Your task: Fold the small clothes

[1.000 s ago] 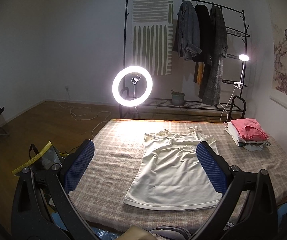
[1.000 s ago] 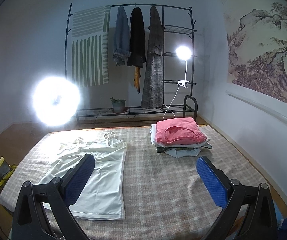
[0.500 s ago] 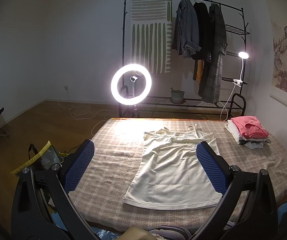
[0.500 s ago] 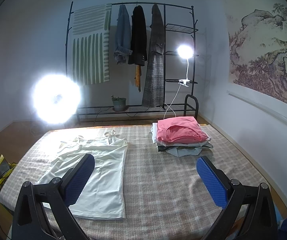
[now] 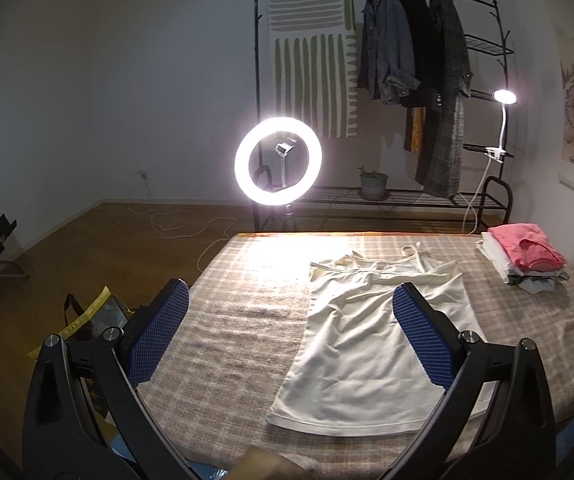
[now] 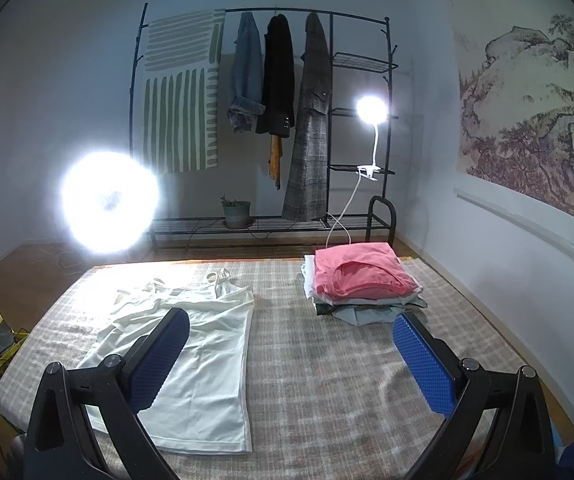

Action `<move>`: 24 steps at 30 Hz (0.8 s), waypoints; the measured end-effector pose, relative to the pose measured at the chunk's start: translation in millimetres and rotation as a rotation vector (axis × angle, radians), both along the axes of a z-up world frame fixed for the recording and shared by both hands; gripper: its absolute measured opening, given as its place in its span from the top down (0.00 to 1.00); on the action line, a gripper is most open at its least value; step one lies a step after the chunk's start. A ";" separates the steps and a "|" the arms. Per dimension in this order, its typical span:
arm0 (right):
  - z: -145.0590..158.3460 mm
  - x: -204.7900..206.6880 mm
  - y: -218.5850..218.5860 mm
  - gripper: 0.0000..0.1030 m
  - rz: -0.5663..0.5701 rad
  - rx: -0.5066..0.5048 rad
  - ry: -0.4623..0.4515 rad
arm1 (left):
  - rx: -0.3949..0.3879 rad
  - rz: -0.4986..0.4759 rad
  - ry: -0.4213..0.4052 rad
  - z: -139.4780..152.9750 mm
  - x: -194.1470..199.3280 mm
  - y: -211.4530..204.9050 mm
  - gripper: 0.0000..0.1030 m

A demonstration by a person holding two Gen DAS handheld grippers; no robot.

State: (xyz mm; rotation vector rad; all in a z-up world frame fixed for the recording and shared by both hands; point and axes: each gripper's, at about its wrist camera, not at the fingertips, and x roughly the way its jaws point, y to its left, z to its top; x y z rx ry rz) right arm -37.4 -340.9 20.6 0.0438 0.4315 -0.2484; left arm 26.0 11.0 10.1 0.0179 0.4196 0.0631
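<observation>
Camisole [image 5: 371, 336], cream, lies flat on the plaid-covered bed [image 5: 239, 320], straps toward twelve o'clock. Folded clothes stack [image 6: 361, 280] sits at two o'clock, pink on top. Left gripper [image 5: 291, 336] and right gripper [image 6: 291, 354] hover above, jaws wide apart, holding nothing. Ring light [image 5: 278, 161] and garment rack [image 6: 271, 120] stand beyond. No legible writing.

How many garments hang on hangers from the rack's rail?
3: a denim jacket at left, a black jacket in the middle, a plaid coat at right. Something orange below may be a fourth.
</observation>
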 end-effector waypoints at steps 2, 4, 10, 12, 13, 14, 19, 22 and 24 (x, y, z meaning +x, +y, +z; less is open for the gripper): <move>3.3 7.4 2.4 0.00 0.008 -0.008 -0.005 | -0.003 0.007 0.014 -6.1 8.1 5.7 0.00; 6.0 16.7 5.8 0.00 0.022 -0.022 -0.008 | -0.004 0.012 0.031 -12.3 16.6 10.6 0.00; 13.6 50.9 22.2 0.00 0.077 -0.082 -0.022 | -0.008 0.026 0.077 -36.5 40.0 30.6 0.06; 15.3 66.6 31.0 0.00 0.115 -0.103 -0.024 | -0.040 0.028 0.106 -47.7 46.6 39.4 0.08; 15.6 73.1 34.8 0.00 0.132 -0.106 -0.021 | -0.054 0.027 0.121 -54.0 49.1 43.7 0.09; 15.5 80.9 38.1 0.01 0.152 -0.106 -0.016 | -0.067 0.025 0.137 -61.6 51.5 47.8 0.11; 8.7 128.2 57.7 0.12 0.267 -0.100 0.041 | -0.133 -0.002 0.251 -103.5 61.3 64.2 0.27; -0.2 159.7 72.9 0.20 0.358 -0.065 0.091 | -0.200 -0.023 0.340 -133.5 68.2 73.9 0.39; -7.0 178.3 81.6 0.26 0.401 -0.034 0.120 | -0.248 -0.027 0.392 -152.7 72.7 79.6 0.44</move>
